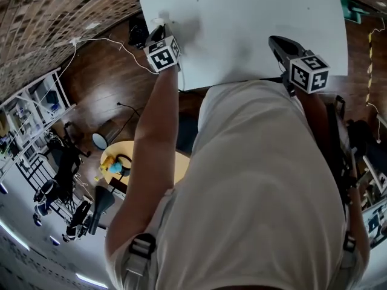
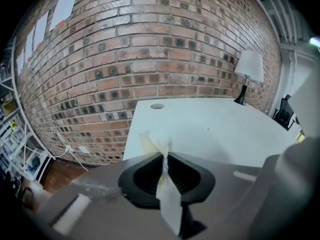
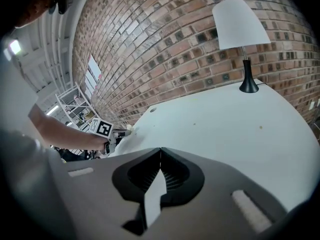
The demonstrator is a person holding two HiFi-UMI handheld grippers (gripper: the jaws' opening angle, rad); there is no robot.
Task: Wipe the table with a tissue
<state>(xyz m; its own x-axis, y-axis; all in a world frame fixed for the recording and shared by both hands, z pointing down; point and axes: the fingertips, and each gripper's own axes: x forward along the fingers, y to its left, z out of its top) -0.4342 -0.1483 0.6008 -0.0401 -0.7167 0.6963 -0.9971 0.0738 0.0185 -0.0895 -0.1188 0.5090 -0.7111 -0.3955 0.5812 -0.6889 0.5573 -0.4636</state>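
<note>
Head view: the left arm stretches straight out, putting the left gripper (image 1: 158, 30) at the left edge of the white desk (image 1: 242, 17). The right gripper (image 1: 277, 42) is over the near edge. Each bears a cube of black-and-white square markers.

Left gripper view: the jaws pinch a white tissue (image 2: 156, 143), which pokes out over the desk's corner. A lamp (image 2: 248, 69) stands by the brick wall (image 2: 125, 49).

Right gripper view: the jaws meet, nothing between them.
</note>
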